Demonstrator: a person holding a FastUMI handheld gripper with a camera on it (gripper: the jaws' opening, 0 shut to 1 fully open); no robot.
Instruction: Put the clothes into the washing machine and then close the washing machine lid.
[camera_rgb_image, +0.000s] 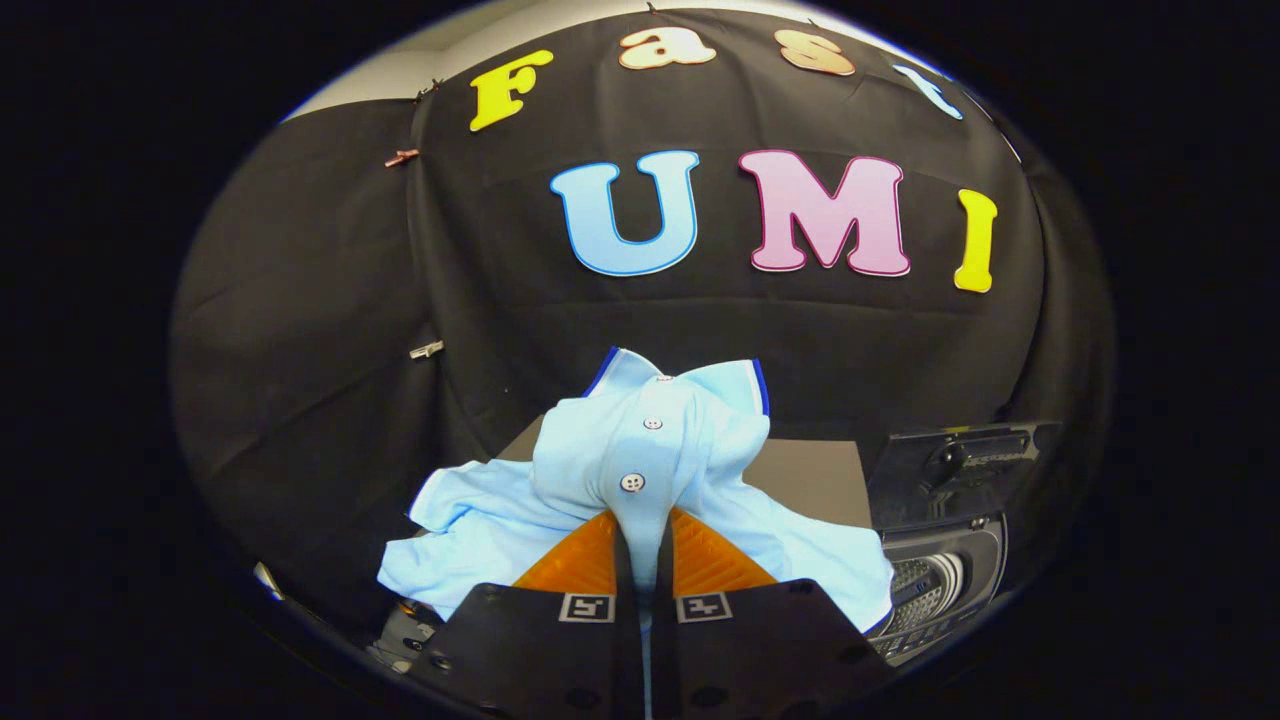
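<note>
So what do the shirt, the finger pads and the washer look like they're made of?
Shirt: soft, matte light blue knit, probably cotton; it drapes and creases, with pale buttons and a dark blue collar edge. The hand-held gripper is shut on it. Finger pads: ribbed orange, likely rubber or plastic. Washer: glossy dark plastic with its lid raised; the perforated drum looks metallic.

Booth backdrop stuff

Black cloth wall (480, 330) hangs wrinkly behind a grey desk (815, 480), with 2 small clips (426, 349) pinned along its seam, plus some white wall (400, 70) up top.
</note>
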